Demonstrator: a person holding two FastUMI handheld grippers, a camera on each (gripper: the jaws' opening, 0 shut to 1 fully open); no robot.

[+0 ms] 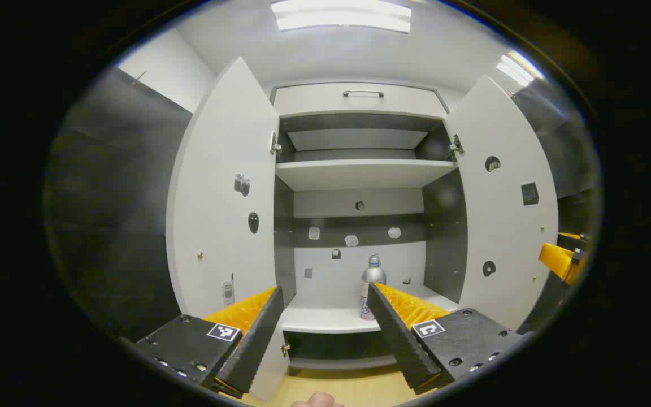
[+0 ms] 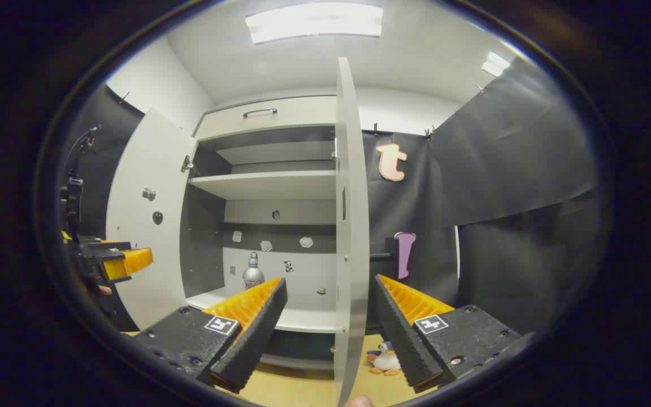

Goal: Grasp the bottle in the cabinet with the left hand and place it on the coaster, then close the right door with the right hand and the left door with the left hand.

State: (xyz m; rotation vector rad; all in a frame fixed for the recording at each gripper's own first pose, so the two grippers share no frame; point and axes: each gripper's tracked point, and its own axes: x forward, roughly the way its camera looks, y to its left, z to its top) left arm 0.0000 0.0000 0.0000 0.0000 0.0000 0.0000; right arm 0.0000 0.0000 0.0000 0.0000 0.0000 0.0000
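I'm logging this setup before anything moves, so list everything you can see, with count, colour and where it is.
Cabinet: one, white with dark grey inner walls, straight ahead.
Left door: one, white, swung open.
Right door: one, white, swung open; edge-on in the right gripper view.
Bottle: one, silver with a label, upright on the lower shelf.
Small stickers: several, pale or dark, on back panel and doors.
Plush toy: one, white and orange, on the wooden floor by the right door.
Left gripper: one, open, facing the bottle.
Right gripper: one, open, straddling the right door's edge without touching.
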